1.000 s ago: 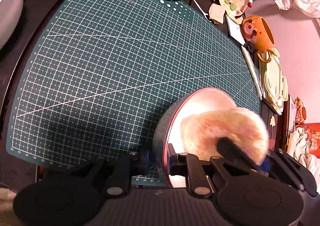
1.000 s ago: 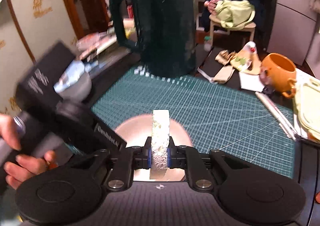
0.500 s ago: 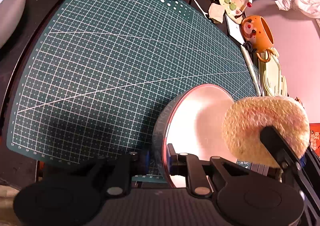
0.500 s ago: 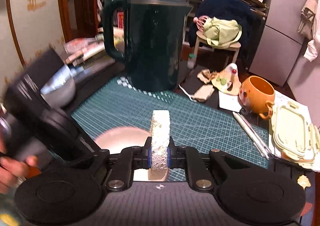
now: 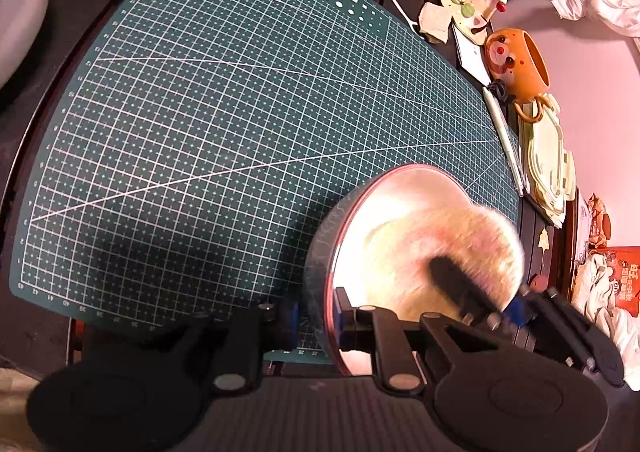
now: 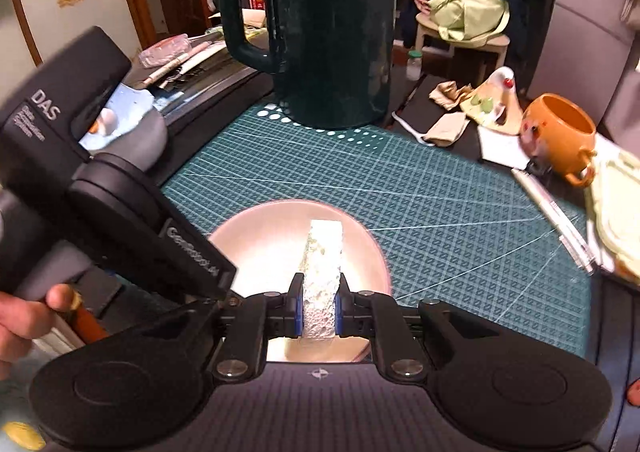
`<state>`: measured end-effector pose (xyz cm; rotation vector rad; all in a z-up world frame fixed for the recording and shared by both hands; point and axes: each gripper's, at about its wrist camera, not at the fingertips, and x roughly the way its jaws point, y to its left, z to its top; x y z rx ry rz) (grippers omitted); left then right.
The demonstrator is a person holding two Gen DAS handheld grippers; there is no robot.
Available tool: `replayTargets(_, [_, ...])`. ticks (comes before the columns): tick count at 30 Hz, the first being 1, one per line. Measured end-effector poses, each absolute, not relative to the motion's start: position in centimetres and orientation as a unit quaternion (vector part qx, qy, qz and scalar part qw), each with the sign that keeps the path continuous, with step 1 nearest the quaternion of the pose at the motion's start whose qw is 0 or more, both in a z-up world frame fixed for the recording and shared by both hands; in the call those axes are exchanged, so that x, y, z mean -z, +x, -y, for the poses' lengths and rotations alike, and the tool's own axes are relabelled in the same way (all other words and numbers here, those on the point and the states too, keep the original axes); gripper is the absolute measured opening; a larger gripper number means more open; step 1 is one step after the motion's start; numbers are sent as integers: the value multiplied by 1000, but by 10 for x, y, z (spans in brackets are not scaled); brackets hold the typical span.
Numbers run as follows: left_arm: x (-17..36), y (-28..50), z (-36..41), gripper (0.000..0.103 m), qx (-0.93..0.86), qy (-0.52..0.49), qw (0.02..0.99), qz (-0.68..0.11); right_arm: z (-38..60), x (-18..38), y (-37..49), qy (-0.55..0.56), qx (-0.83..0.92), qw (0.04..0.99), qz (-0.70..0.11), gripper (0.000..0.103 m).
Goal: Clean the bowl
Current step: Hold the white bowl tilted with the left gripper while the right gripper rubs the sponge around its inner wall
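Note:
A shiny metal bowl point(image 5: 384, 219) stands tilted on its side near the front edge of the green cutting mat point(image 5: 200, 111). My left gripper point(image 5: 316, 322) is shut on the bowl's rim, one finger inside and one outside. A pale yellow sponge point(image 5: 460, 236), blurred by motion, presses against the bowl's inside. In the right wrist view my right gripper point(image 6: 320, 310) is shut on that sponge point(image 6: 323, 252), held edge-up over the bowl point(image 6: 256, 252). A person's hand point(image 6: 24, 312) grips the left tool's handle.
A dark green kettle point(image 6: 332, 31) stands at the mat's far edge. An orange mug point(image 6: 560, 135), pens point(image 6: 552, 211) and a pale green lidded box point(image 6: 616, 219) lie along the right side. A grey bowl point(image 6: 132, 131) sits at the left.
Half a second ago the sponge was lifted out past the bowl's right rim; now it is back inside, rubbing the inner wall. The left gripper and the bowl have stayed put.

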<state>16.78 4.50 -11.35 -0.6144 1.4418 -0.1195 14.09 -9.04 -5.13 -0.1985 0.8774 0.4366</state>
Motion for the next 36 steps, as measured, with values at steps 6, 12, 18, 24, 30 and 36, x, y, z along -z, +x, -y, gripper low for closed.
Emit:
replayTargets(6, [109, 168, -33, 15, 45, -279, 706, -649, 94, 34, 133, -121, -189, 898, -377, 12])
replayTargets(12, [110, 171, -35, 15, 49, -281, 706, -649, 103, 9, 125, -101, -194, 913, -343, 12])
replayTargets(18, [107, 174, -32, 14, 49, -280, 706, -648, 101, 37, 141, -47, -230, 879, -414, 12])
replayTargets(24, [102, 172, -35, 14, 49, -281, 706, -649, 94, 54, 144, -61, -219, 875, -428, 12])
replayTargets(30, [93, 169, -32, 14, 47, -286, 705, -648, 87, 50, 134, -124, -188, 891, -393, 12])
replayTargets(36, [83, 171, -32, 14, 48, -287, 705, -647, 94, 18, 124, -128, -185, 912, -342, 12])
